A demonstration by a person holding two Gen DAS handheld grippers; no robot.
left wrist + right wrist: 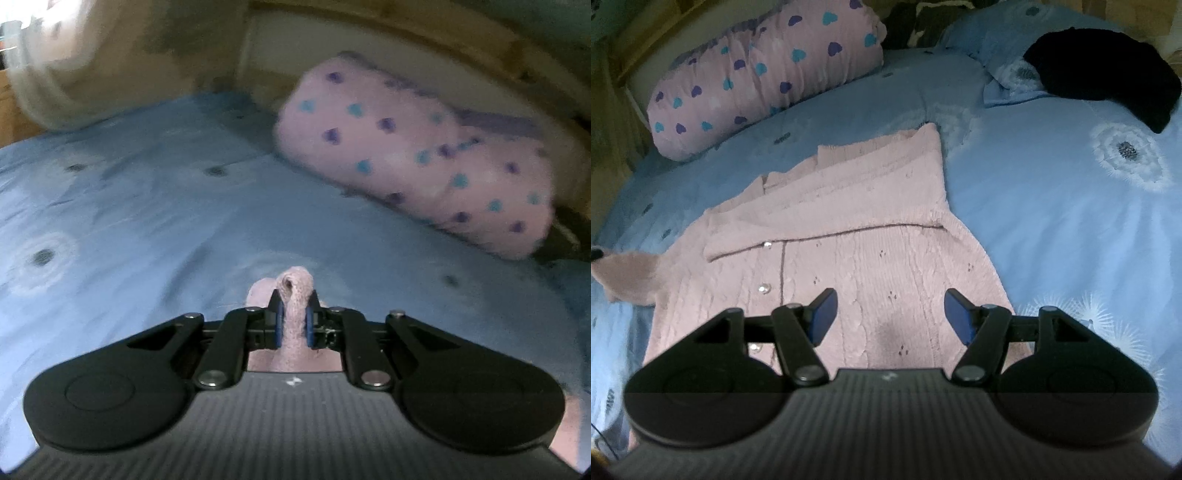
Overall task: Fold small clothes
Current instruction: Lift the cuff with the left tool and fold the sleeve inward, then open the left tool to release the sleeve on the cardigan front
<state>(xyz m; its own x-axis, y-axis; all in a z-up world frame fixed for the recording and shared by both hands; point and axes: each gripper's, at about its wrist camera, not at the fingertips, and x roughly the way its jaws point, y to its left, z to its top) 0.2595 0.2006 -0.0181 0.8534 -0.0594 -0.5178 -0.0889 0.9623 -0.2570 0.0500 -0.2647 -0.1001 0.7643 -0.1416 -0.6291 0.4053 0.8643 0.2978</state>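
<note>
Pink cable-knit wool — our cardigan (pixel 827 236) — lies spread on the blue bed cover (pixel 1052 221), one sleeve already laid across the chest below the collar. Our left tongs (pixel 294 317) are clamped on a bunched fold of that knit (pixel 295 295), which looks lifted off the cover; our right tongs (pixel 890 314) hover over the lower body panel, blades wide apart and holding nothing. To fold well, we judge we should carry the pinched part across low and flat, and press the body down with the free tongs so it does not drag. Beyond lie a heart-print pillow (pixel 764 70) and a black garment (pixel 1108 74), both well apart — nothing blocks the fold.
</note>
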